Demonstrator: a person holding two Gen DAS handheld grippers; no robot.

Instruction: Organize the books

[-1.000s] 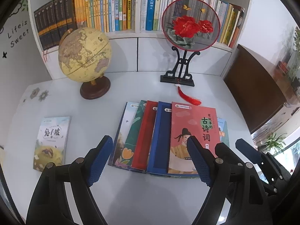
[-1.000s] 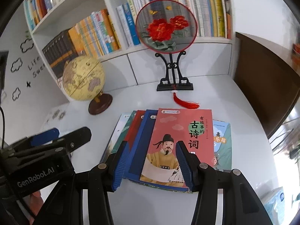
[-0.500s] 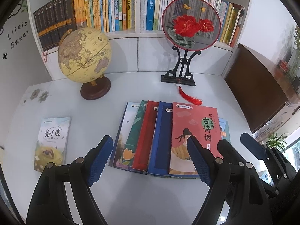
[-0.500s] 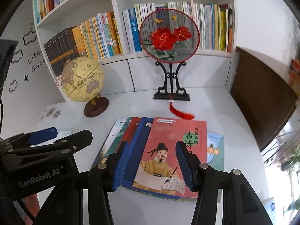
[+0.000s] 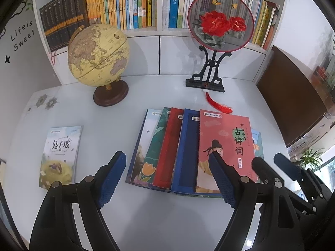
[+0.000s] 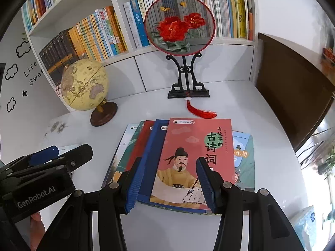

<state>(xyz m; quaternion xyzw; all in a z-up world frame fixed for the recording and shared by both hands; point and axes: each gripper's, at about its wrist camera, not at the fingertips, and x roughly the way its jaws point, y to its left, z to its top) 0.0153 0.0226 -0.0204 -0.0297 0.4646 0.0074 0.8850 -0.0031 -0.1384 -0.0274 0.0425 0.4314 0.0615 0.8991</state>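
Observation:
A fanned pile of several thin books lies on the white table, topped by a salmon-red book with a robed figure [image 5: 224,144] [image 6: 194,163]. A blue book [image 5: 186,150] and a red book [image 5: 169,146] show beneath it. A single pale book with a rabbit [image 5: 60,154] lies apart to the left. My left gripper [image 5: 167,177] is open and empty, above the pile's near edge. My right gripper [image 6: 169,186] is open and empty, its fingers framing the salmon-red book from above. Each gripper shows in the other's view [image 5: 293,173] [image 6: 52,154].
A globe [image 5: 98,56] on a wooden base stands at the back left. A round embroidered fan on a black stand [image 5: 219,21] with a red tassel [image 5: 217,104] stands behind the pile. A full bookshelf [image 5: 134,4] lines the back. A dark chair back [image 5: 293,96] is at right.
Both grippers have drawn back and risen slightly, so the views show more shelf. The right gripper tilted up. The books have not moved. Both stay open.

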